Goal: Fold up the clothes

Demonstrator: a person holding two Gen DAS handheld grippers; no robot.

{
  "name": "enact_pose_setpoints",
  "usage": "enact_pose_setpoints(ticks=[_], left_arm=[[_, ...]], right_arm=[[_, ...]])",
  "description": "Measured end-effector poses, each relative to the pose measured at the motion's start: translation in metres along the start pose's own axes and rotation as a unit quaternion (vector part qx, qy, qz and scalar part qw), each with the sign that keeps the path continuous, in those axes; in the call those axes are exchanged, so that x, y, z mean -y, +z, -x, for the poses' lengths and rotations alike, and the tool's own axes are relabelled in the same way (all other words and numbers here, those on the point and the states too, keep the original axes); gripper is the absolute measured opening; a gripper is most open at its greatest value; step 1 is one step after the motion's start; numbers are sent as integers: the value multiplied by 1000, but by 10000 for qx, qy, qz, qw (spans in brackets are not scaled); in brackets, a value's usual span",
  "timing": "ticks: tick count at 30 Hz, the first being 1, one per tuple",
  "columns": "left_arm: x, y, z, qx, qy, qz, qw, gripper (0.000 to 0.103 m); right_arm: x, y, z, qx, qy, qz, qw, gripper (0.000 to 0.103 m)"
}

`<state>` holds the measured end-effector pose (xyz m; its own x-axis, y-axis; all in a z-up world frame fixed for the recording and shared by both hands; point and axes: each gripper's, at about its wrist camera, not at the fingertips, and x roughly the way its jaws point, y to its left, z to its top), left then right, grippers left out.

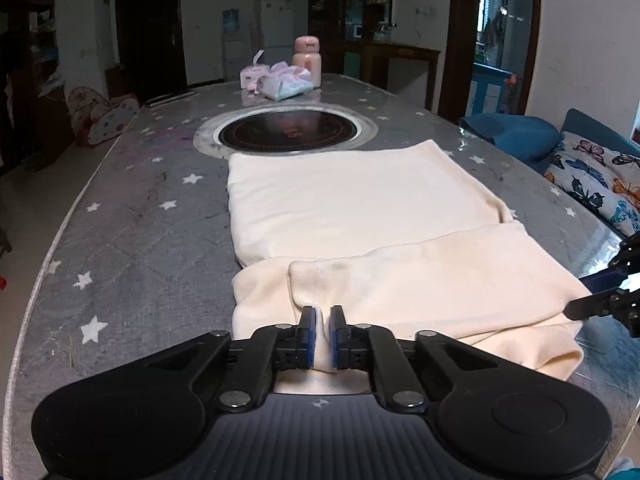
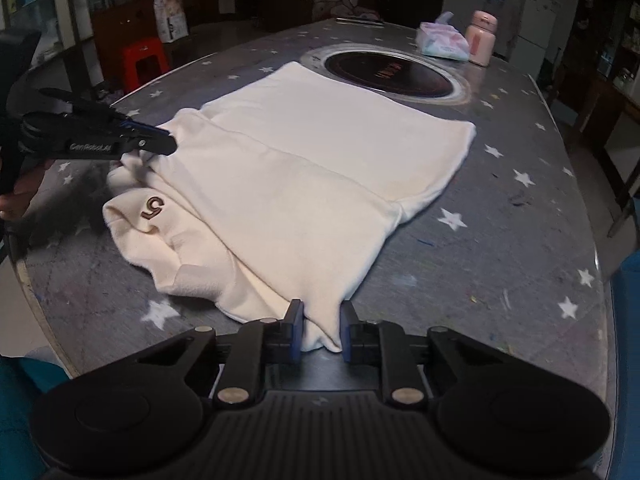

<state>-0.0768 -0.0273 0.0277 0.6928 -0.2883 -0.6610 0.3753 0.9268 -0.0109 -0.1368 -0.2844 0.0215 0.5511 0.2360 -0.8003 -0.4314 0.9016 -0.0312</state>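
Both sets of jaws are closed on cloth: those of the left gripper are pinched on a fold at the near edge of the cream garment, and those of the right gripper are clamped on a bunched corner of the same garment at its near end. No earlier picture is given, so only the grip itself can be told. The garment is laid partly folded on the grey star-patterned surface, with a number 5 patch seen on a rolled part near the left gripper. Beyond the garment a round black hob is set into the surface, its rim just touched by the cloth's far edge. Farther off, a pink bottle and tissue packs are stood together
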Motion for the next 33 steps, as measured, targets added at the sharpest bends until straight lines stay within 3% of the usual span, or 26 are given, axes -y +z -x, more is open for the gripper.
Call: enact_pose_setpoints(ticks=[1, 2, 3, 5, 6, 12, 15, 18, 20, 25, 29, 33], left_arm=[[0, 1, 0, -1, 12, 16, 10000, 15], [0, 2, 2, 25, 36, 4, 10000, 24], [1, 3, 4, 60, 64, -13, 10000, 49], [4, 5, 10, 208, 151, -86, 9996, 67], [5, 6, 12, 277, 144, -127, 9994, 70], [8, 19, 13, 484, -167, 30, 9987, 72], [8, 23, 7, 552, -254, 98, 9981, 71], [5, 25, -2, 482, -365, 262, 9978, 71], [4, 24, -8, 438, -383, 306, 9978, 72], [1, 19, -19, 270, -391, 309, 9984, 70], [-5, 11, -27, 132, -278, 272, 9992, 58], [-6, 14, -20, 206, -280, 308, 9989, 58]], right_arm=[[4, 0, 1, -2, 23, -75, 10000, 27], [10, 0, 3, 20, 49, -172, 9998, 31], [13, 1, 6, 62, 91, -230, 9997, 32], [17, 4, 13, 204, 124, -252, 9994, 34], [18, 7, 16, 284, 91, -225, 9993, 35], [26, 32, 9, 646, 210, -389, 9969, 52], [35, 40, 3, 731, 420, -678, 9941, 52], [38, 44, -7, 772, 329, -725, 9938, 52], [40, 46, -16, 776, 302, -798, 9933, 59], [39, 47, -37, 703, 280, -853, 9935, 59], [34, 43, -45, 615, -40, -702, 9956, 59], [36, 43, -40, 649, -128, -738, 9951, 59]])
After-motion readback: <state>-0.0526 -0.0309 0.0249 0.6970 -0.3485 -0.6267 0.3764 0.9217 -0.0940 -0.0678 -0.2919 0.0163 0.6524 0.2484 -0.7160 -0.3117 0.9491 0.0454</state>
